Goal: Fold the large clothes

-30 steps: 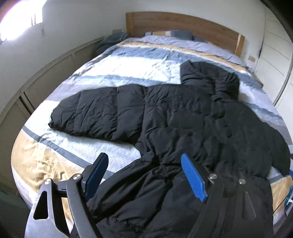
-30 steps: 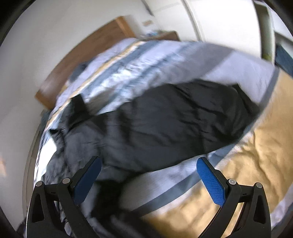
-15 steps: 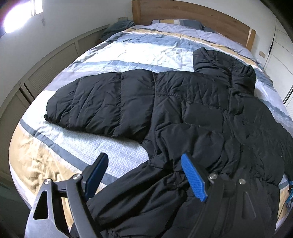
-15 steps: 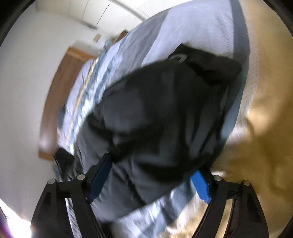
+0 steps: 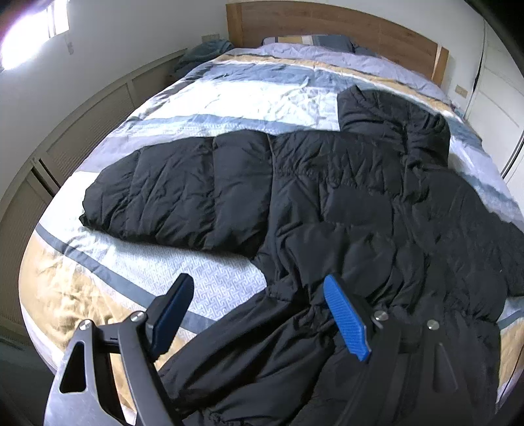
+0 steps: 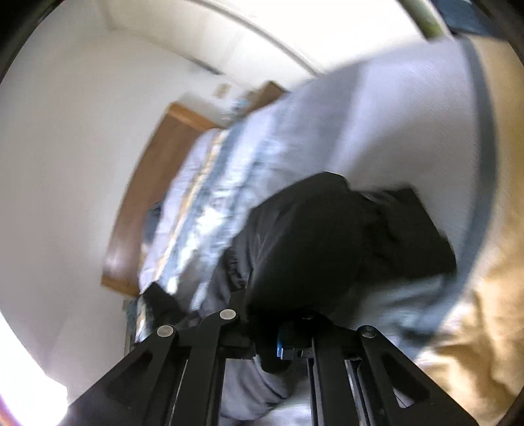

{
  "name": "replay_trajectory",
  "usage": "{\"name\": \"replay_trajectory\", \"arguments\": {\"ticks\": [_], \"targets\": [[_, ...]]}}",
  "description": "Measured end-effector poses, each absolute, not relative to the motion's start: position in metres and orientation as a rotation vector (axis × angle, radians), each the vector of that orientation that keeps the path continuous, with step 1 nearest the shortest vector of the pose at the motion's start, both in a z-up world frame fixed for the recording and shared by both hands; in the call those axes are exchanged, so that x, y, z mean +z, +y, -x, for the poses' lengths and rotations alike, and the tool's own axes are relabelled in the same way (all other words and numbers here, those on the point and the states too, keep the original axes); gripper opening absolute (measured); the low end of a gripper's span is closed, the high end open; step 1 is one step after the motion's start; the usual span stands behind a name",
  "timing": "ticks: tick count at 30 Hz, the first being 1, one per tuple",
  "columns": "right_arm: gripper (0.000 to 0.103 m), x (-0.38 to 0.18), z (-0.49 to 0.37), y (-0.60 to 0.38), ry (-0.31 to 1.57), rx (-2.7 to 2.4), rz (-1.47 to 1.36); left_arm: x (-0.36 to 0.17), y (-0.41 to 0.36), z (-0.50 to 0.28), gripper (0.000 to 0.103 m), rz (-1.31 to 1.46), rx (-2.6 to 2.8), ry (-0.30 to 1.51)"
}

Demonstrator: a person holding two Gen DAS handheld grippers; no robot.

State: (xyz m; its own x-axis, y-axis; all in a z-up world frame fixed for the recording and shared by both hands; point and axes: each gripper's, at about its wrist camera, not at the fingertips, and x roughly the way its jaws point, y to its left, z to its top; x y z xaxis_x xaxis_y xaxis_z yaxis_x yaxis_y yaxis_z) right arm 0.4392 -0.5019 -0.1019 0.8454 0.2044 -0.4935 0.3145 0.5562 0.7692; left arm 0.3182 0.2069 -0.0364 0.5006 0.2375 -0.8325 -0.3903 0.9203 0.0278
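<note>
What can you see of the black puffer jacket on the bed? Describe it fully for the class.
The black puffer jacket is quilted and matt, like padded nylon. It lies spread on the striped bedcover, one sleeve stretched out flat, hood toward the headboard, hem gathered and rumpled. The left hand-held gripper is open over its lower edge. The right hand-held gripper is shut on a bunched fold of it.

1 black puffer jacket (image 5: 344,209) lies on 1 bed (image 5: 229,98). At 12 o'clock, 1 pillow (image 5: 311,41) and 1 headboard (image 5: 327,23). 2 grippers.
</note>
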Motion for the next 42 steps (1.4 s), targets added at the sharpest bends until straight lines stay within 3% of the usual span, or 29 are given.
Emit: {"name": "replay_trajectory", "arguments": {"ticks": [9, 17, 25, 35, 38, 40, 42], "targets": [[0.007, -0.011, -0.456, -0.41, 0.553, 0.208, -0.749, -0.032, 0.22, -0.298, 0.081, 0.228, 0.388, 0.961], [0.008, 0.007, -0.456, -0.312, 0.578, 0.418, -0.633, -0.032, 0.246, -0.27, 0.081, 0.261, 0.425, 0.948], [0.008, -0.014, -0.465, -0.215, 0.711, 0.563, -0.498, -0.034, 0.27, -0.245, 0.081, 0.281, 0.47, 0.942], [0.014, -0.093, -0.45, -0.144, 0.944, 0.638, -0.187, -0.043, 0.278, -0.237, 0.081, 0.294, 0.489, 0.959], [0.021, -0.108, -0.433, -0.131, 0.998, 0.643, -0.119, -0.044, 0.271, -0.239, 0.081, 0.294, 0.476, 0.963], [0.041, -0.113, -0.441, -0.138, 1.02, 0.664, -0.105, -0.043, 0.264, -0.241, 0.081, 0.278, 0.466, 0.966], [0.054, -0.111, -0.432, -0.128, 1.022, 0.696, -0.091, -0.042, 0.258, -0.244, 0.081, 0.268, 0.456, 0.971]]}}
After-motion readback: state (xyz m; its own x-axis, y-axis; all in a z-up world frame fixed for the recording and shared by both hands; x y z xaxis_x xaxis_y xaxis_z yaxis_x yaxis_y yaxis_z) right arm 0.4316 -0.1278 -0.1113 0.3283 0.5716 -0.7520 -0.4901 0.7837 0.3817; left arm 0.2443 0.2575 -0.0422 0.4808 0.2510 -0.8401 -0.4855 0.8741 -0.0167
